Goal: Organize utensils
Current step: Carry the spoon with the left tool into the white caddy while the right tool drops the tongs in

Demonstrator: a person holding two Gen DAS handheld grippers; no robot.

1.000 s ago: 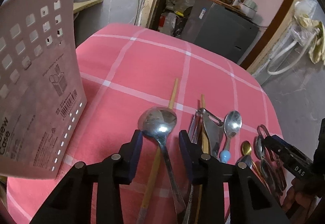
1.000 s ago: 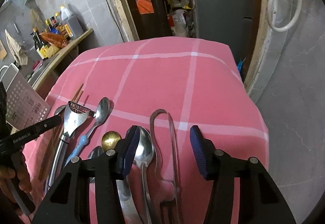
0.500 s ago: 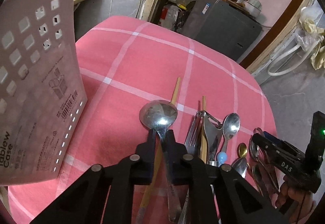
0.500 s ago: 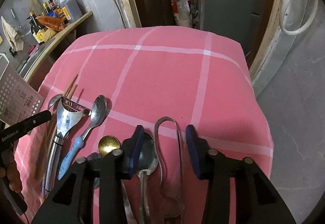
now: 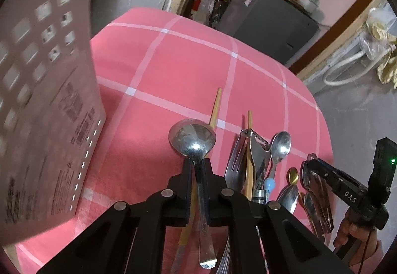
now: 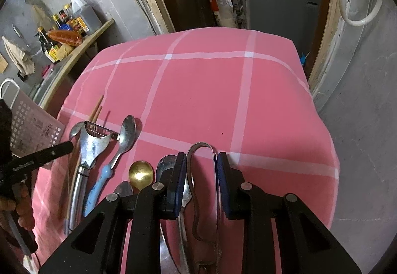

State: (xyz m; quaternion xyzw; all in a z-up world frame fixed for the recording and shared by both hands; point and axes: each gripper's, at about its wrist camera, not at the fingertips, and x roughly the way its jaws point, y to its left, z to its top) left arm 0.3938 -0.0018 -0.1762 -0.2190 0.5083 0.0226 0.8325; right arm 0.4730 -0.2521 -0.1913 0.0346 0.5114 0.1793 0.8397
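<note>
On a pink checked table w/ a white utensil caddy (image 5: 47,110) at left, left tool (image 5: 197,174) is clenched on a large steel spoon (image 5: 192,139) (neck pinched), right tool (image 6: 201,162) is closing around metal tongs (image 6: 202,149), pads not pressing yet.

Left gripper (image 5: 197,174): formerly wide, now clamped on the large spoon (image 5: 192,139). Right gripper (image 6: 201,169): jaws closing around the metal tongs (image 6: 201,149), formerly spread.

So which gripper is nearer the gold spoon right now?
Right. The right gripper sits just beside the gold spoon, closing around the metal tongs. The left gripper, clamped on the large spoon, is farther off.
</note>
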